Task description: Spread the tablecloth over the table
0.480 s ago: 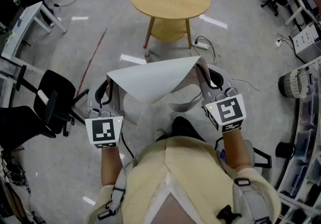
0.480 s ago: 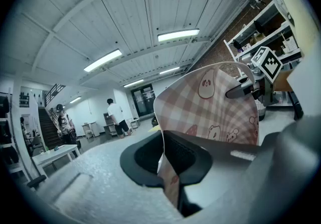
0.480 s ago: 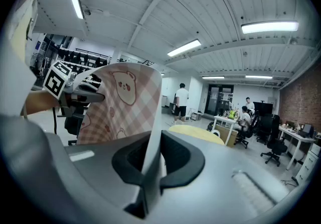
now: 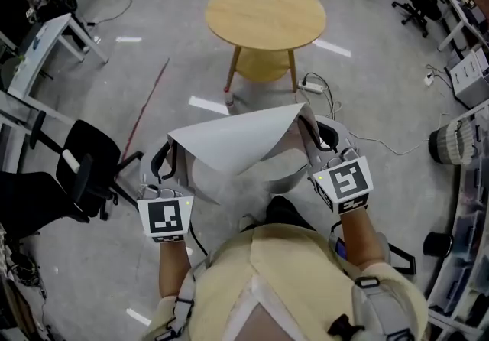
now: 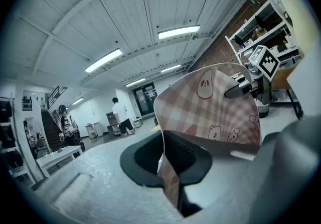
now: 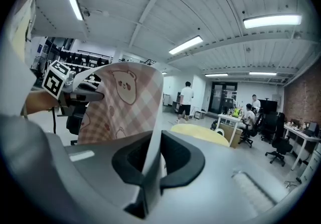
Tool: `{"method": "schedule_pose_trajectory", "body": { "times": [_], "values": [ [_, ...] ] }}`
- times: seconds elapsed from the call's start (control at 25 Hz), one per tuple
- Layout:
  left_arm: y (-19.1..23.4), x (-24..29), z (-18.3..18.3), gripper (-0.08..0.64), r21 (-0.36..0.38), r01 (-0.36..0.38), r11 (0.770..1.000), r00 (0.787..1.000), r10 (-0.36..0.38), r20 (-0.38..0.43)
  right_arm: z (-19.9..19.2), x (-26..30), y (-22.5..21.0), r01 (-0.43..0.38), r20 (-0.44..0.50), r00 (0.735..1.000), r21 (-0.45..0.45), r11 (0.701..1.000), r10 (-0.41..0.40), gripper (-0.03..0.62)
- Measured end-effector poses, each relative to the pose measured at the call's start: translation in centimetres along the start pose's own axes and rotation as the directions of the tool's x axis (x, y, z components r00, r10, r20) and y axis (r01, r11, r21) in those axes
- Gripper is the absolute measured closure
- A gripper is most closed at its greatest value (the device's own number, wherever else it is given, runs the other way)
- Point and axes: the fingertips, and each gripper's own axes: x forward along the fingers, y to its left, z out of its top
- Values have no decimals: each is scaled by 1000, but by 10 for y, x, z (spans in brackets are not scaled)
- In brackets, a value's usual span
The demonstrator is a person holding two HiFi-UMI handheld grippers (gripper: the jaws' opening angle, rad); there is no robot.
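Observation:
A tablecloth (image 4: 237, 141) hangs folded between my two grippers in front of my chest, its plain white side up in the head view. Its pink check side with bear prints (image 5: 210, 110) shows in the left gripper view. My left gripper (image 4: 171, 147) is shut on one edge of the cloth, which runs pinched between the jaws of that gripper (image 5: 168, 168). My right gripper (image 4: 306, 116) is shut on the opposite edge, and the cloth rises from between its jaws (image 6: 149, 165). The round wooden table (image 4: 265, 14) stands bare a few steps ahead, also seen as a yellow top (image 6: 200, 135).
A black office chair (image 4: 76, 171) stands to my left and a white desk (image 4: 46, 34) at the far left. A power strip and cables (image 4: 313, 87) lie on the floor by the table. Shelving (image 4: 470, 179) lines the right side. People (image 6: 186, 98) stand far off.
The table and floor have slid slightly down in the head view, so I am a little nearer the table. Both grippers hold the cloth as before.

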Motion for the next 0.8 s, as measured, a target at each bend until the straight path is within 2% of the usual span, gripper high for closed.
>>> {"method": "schedule_pose_trajectory", "body": {
  "times": [0.4, 0.6, 0.8],
  "values": [
    [9, 47, 7, 557, 15, -43, 999, 998, 44, -40, -1, 27, -24, -74, 8, 997, 7, 997, 74, 584],
    [0, 73, 12, 557, 8, -51, 999, 997, 52, -59, -9, 35, -48, -111, -3, 994, 12, 994, 111, 584],
    [-15, 103, 22, 557, 0, -100, 995, 991, 100, -90, -20, 42, -80, -162, 5, 987, 34, 986, 162, 584]
  ]
}}
